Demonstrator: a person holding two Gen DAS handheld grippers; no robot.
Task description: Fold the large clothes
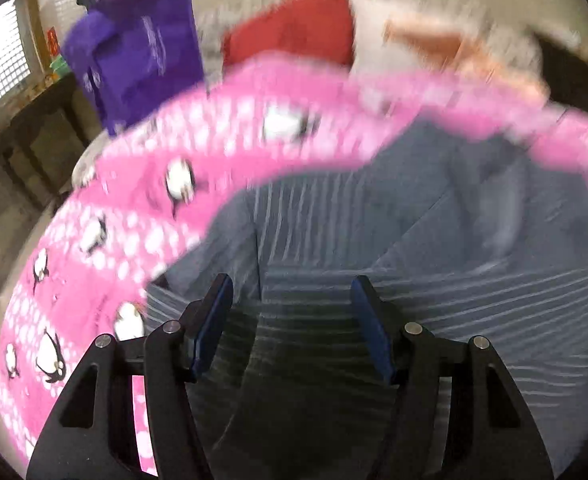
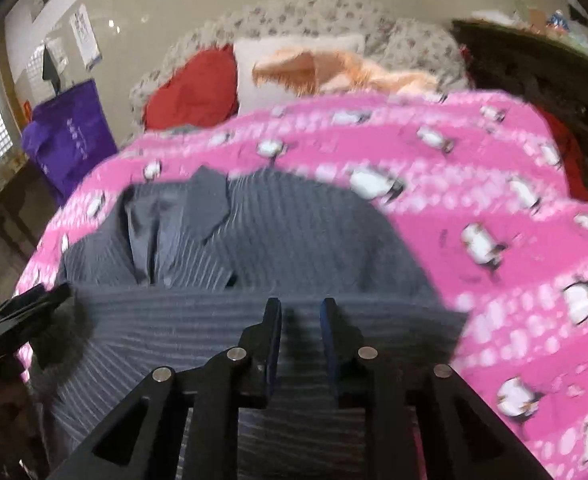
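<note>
Your left tongs (image 1: 292, 312) stand released, jaws wide apart, nothing between them. Your right tongs (image 2: 301, 332) show a narrow gap, also empty. The grey striped shirt (image 2: 254, 240) lies spread beneath and ahead of both tongs, on the pink penguin blanket (image 2: 474, 184). Purple bag (image 1: 142, 52) far left.

Left gripper (image 1: 290, 292) sits bottom centre of its own view, angled steeply down, jaws wide apart, nothing between the blue pads. It also shows at the left edge of the right wrist view (image 2: 30, 304), blurred. Right gripper (image 2: 301, 312) sits bottom centre of its view, also pitched down, jaws nearly together with a narrow gap, nothing gripped.
</note>
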